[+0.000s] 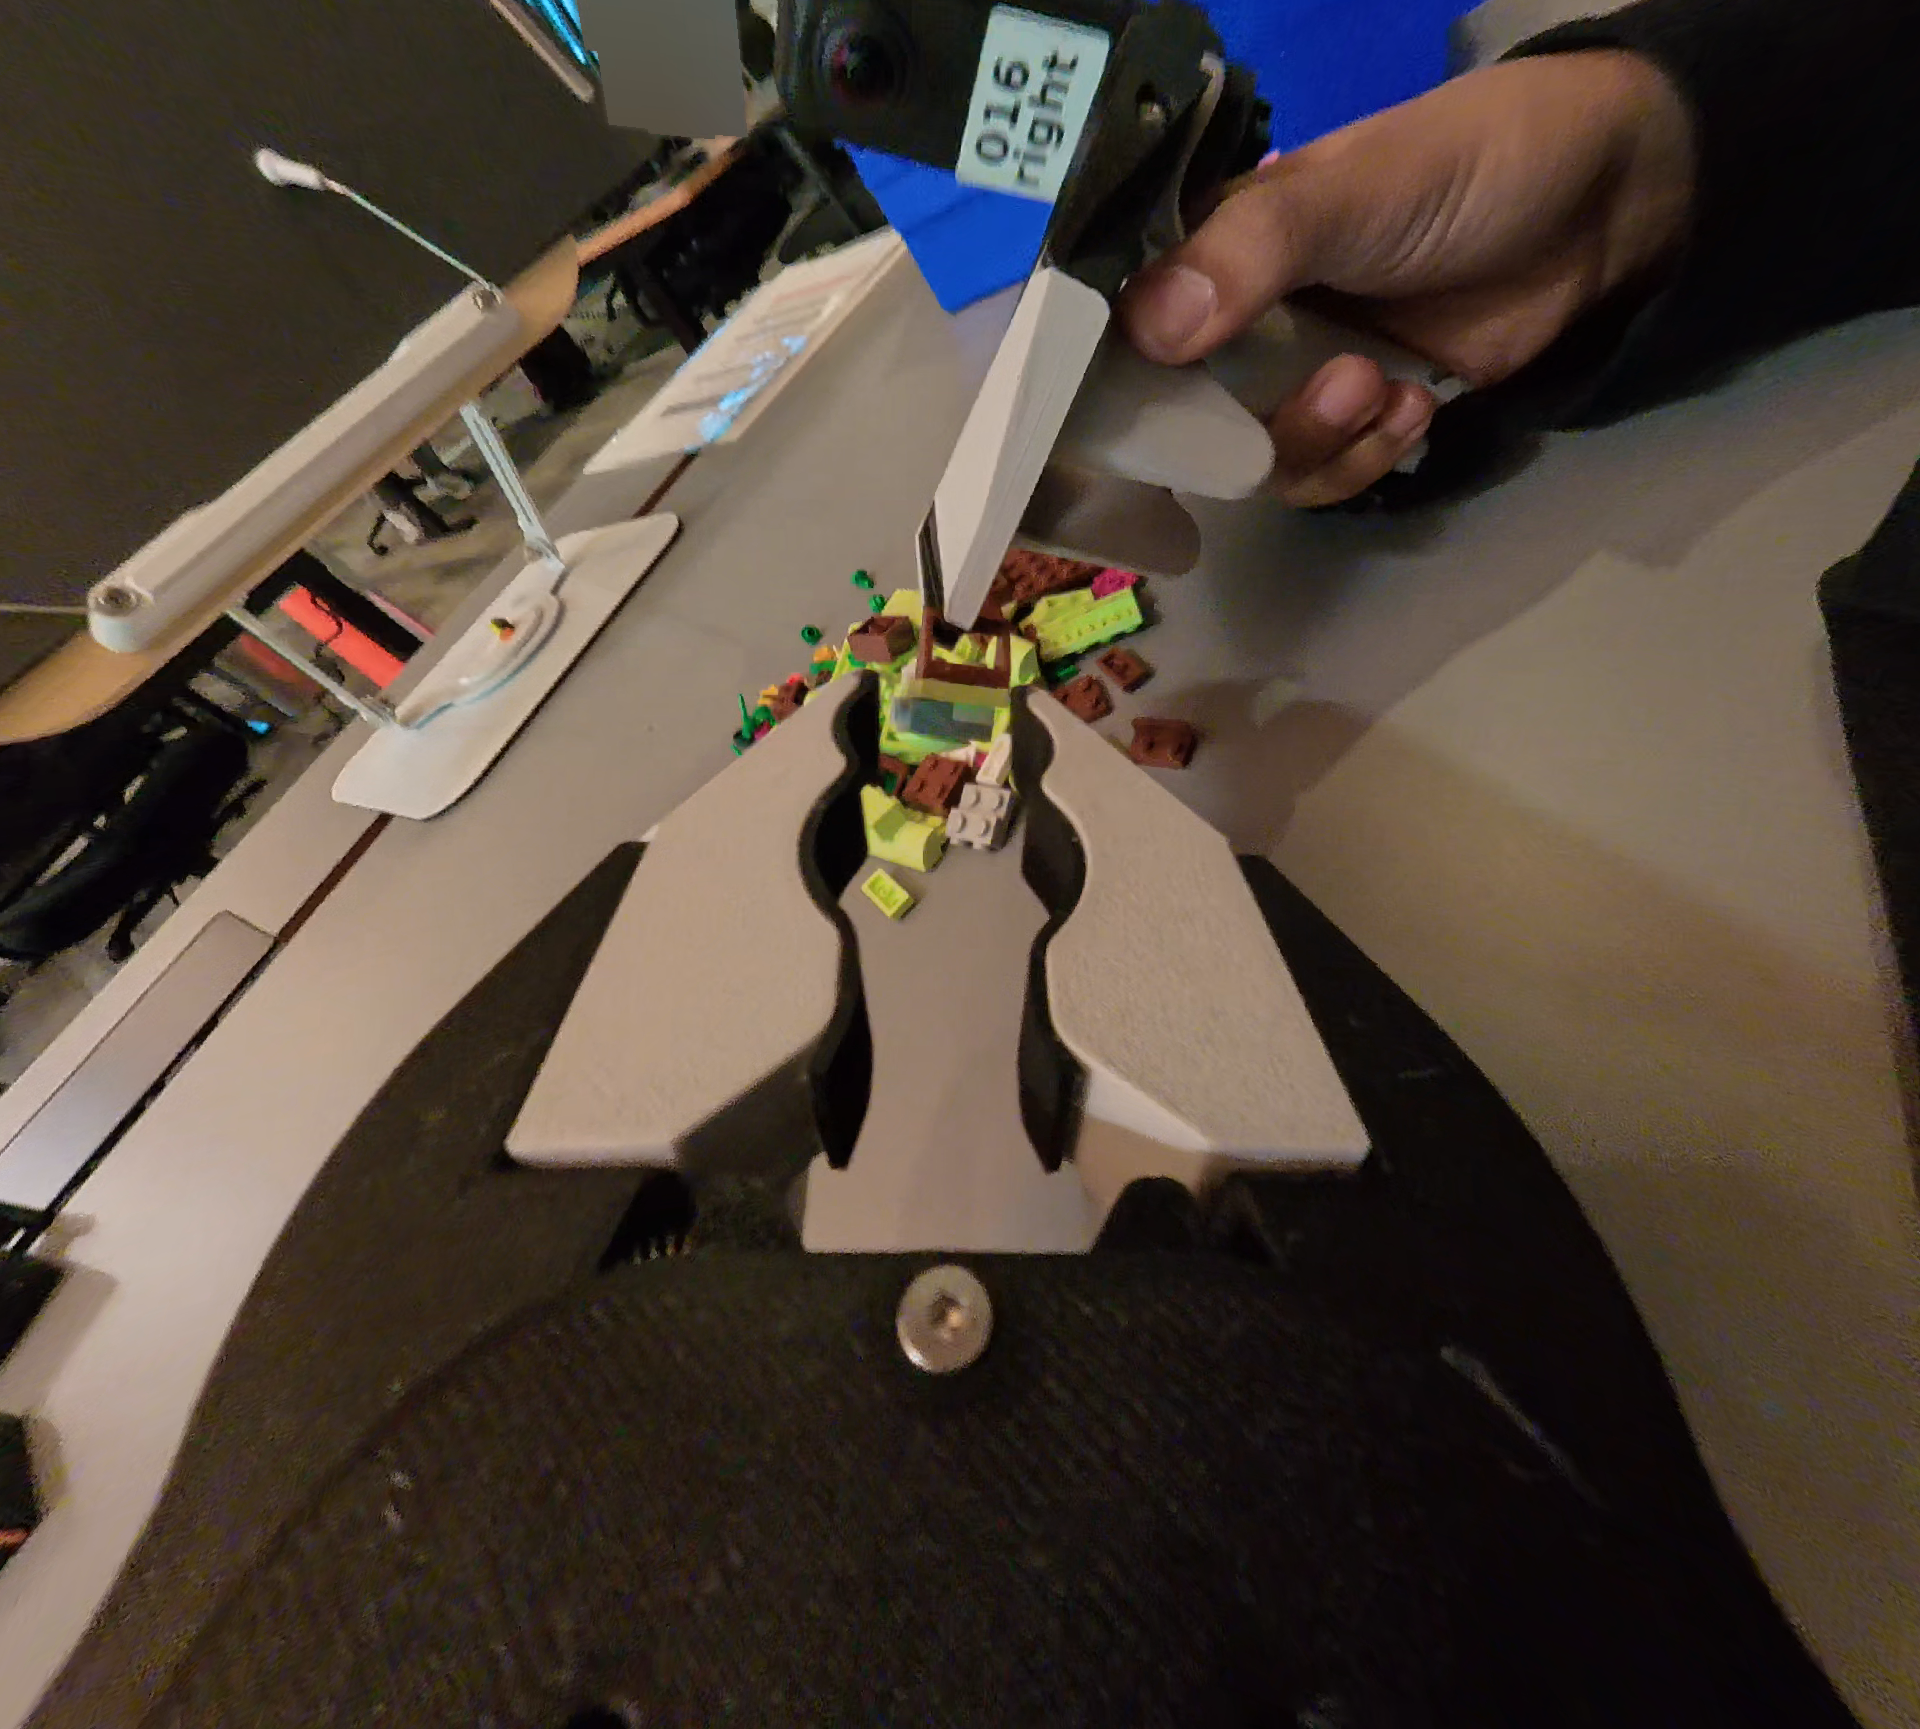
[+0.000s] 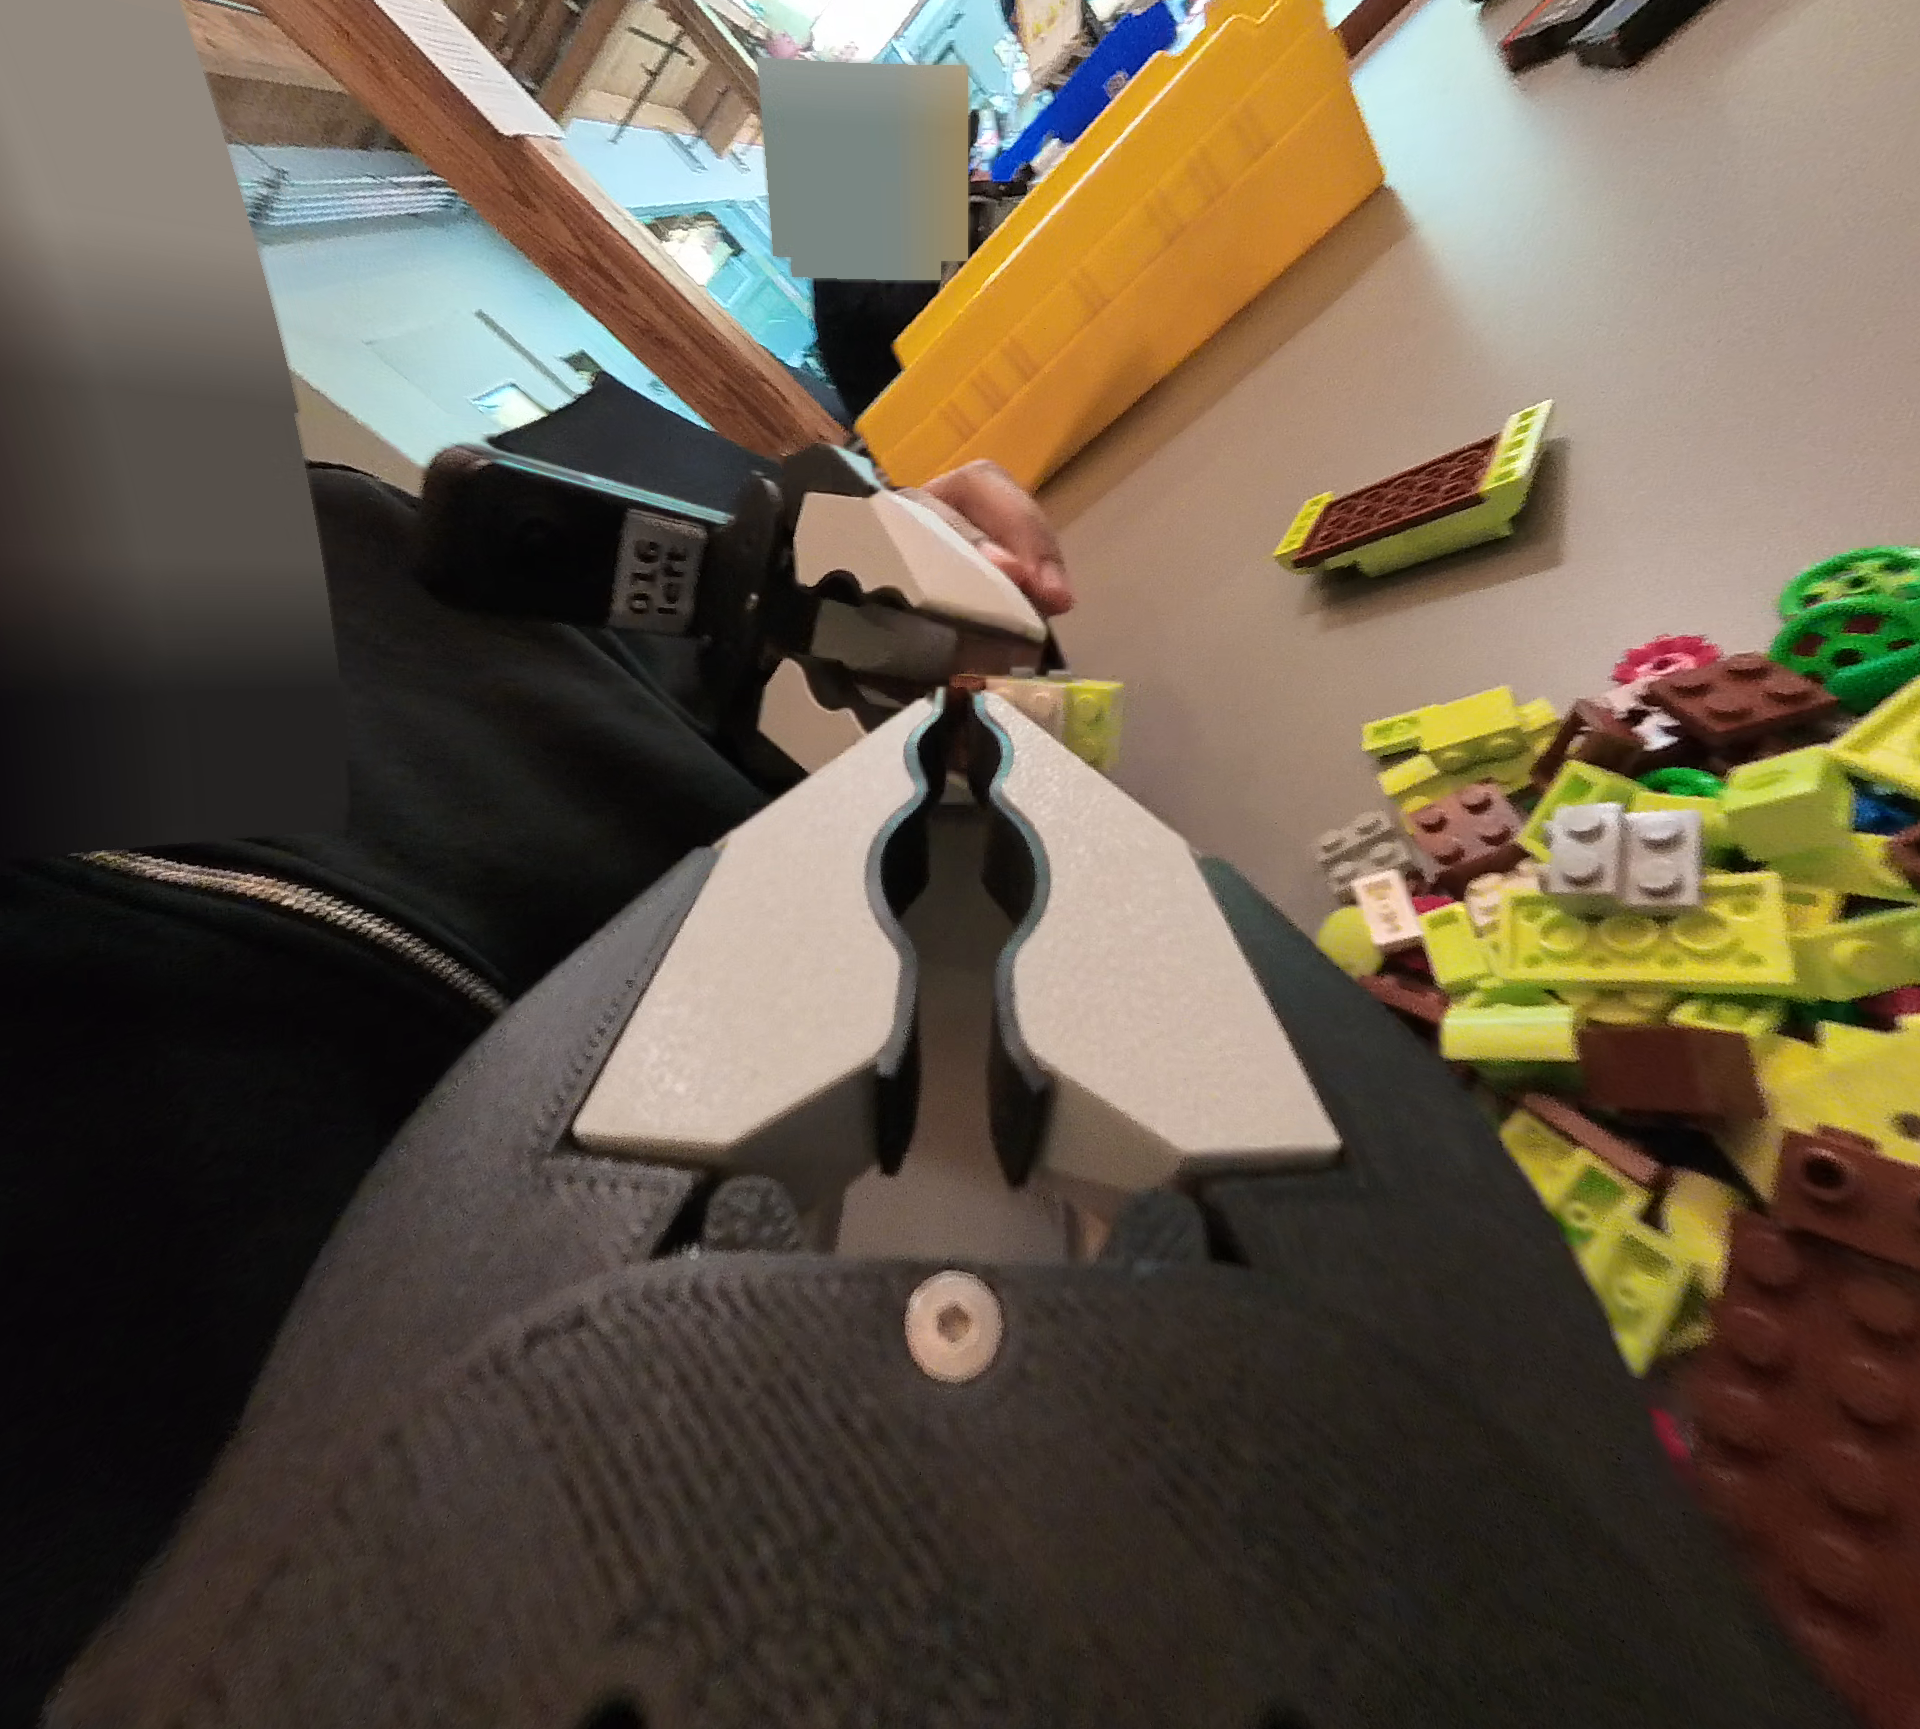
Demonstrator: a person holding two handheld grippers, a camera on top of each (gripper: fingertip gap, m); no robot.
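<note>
Brown frame piece [image 1: 961,653] sits upright atop lime build [image 1: 940,713], pinched at its top edge by your right hand-held gripper [image 1: 951,604], angled steeply down. Your left hand-held gripper [image 1: 940,723] lies low over bench [image 1: 1455,848], fingers clamping build between them. Loose bricks [image 2: 1621,931] piled right.
</note>
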